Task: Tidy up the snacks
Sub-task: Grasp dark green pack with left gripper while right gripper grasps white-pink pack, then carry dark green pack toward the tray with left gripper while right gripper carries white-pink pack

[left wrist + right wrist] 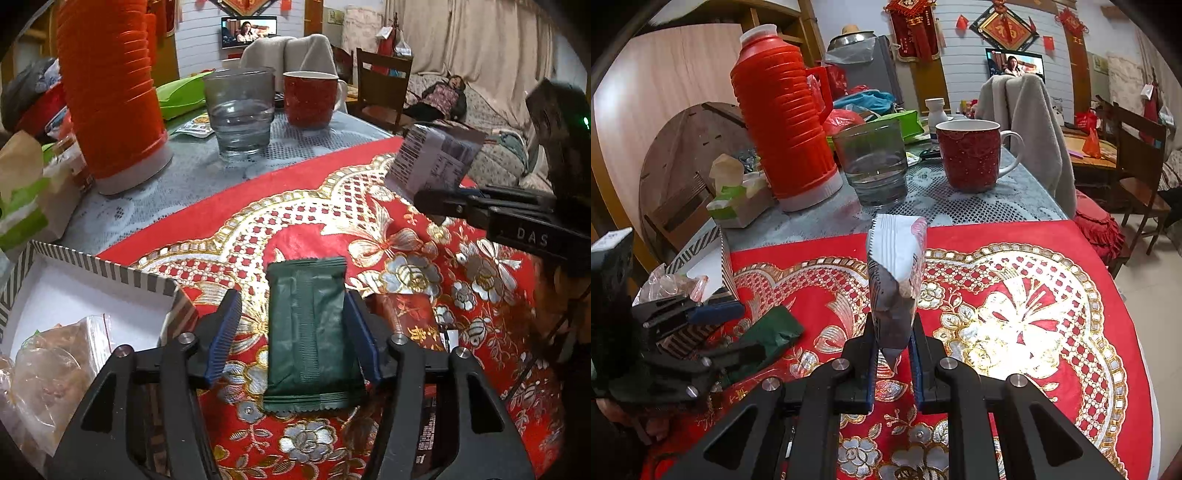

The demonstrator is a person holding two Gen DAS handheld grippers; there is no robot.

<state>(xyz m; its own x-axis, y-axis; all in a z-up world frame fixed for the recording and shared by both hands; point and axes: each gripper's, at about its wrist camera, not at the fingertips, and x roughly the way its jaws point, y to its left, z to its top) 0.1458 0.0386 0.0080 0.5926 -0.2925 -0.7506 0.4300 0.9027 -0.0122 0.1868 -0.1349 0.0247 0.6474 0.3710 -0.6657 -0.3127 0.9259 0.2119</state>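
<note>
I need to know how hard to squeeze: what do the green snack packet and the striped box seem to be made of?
Green snack packet: thin matte plastic or foil film, judging by its crimped, serrated end seals and soft creases; the left gripper straddles it. Striped box: looks like printed cardboard, with thin, stiff, straight walls and a plain white inside.

White panelled wall with television, wooden chair, curtains
</note>
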